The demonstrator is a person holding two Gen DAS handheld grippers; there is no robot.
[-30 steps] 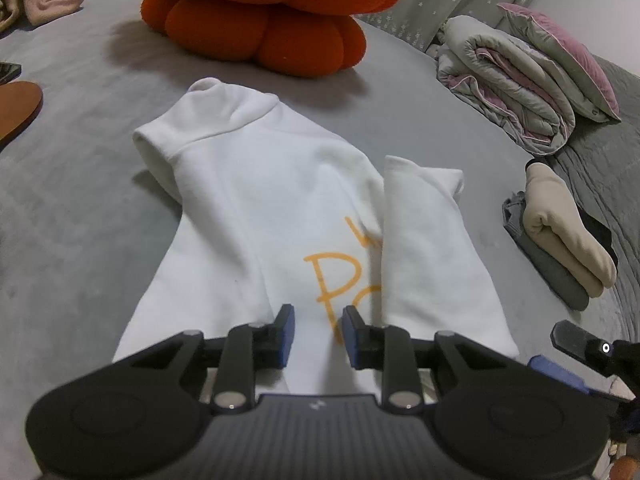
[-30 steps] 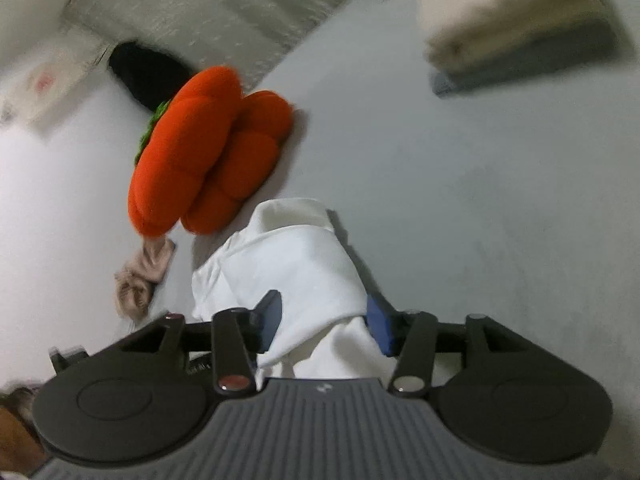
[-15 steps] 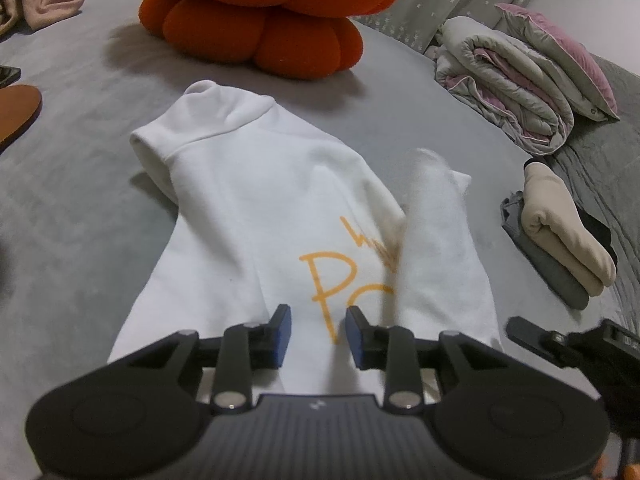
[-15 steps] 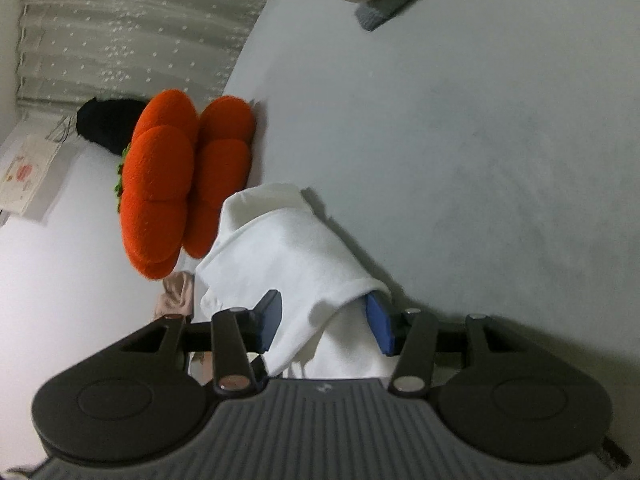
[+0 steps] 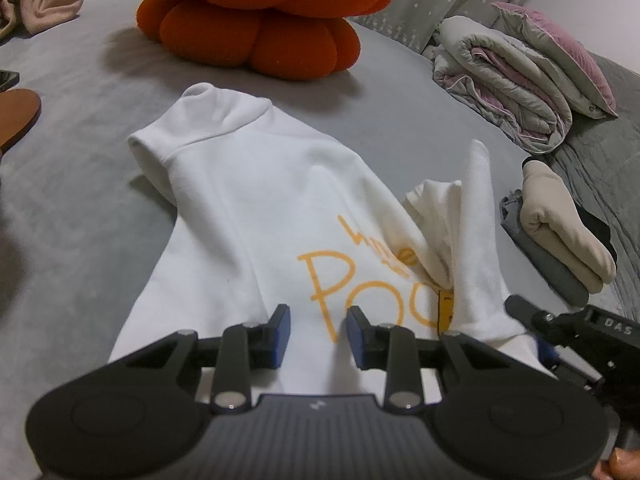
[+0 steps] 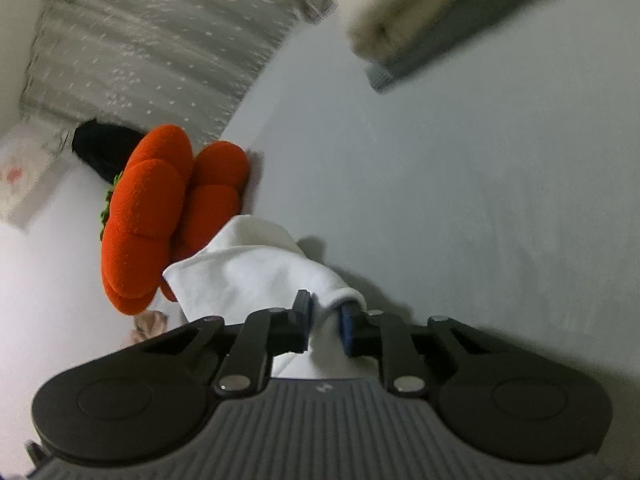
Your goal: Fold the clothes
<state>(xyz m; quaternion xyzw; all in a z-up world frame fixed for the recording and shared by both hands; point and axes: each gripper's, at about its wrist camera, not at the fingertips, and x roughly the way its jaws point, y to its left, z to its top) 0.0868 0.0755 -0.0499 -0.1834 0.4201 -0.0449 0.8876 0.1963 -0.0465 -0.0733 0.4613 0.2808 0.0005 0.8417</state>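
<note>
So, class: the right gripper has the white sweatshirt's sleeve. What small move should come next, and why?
Probably carry the sleeve across the sweatshirt body. The right gripper has just closed on the sleeve, which stands raised at the edge, while the left gripper pins the hem.

A grey bed carries everything here. A white sweatshirt with orange lettering lies spread across its near middle, collar toward the far side. Beyond it sits an orange lobed cushion. At the far left lies a crumpled beige cloth, and a brown flat object shows at the left edge. On the right lie a folded beige garment on a grey one, and farther off a rolled grey-and-pink quilt.
</note>
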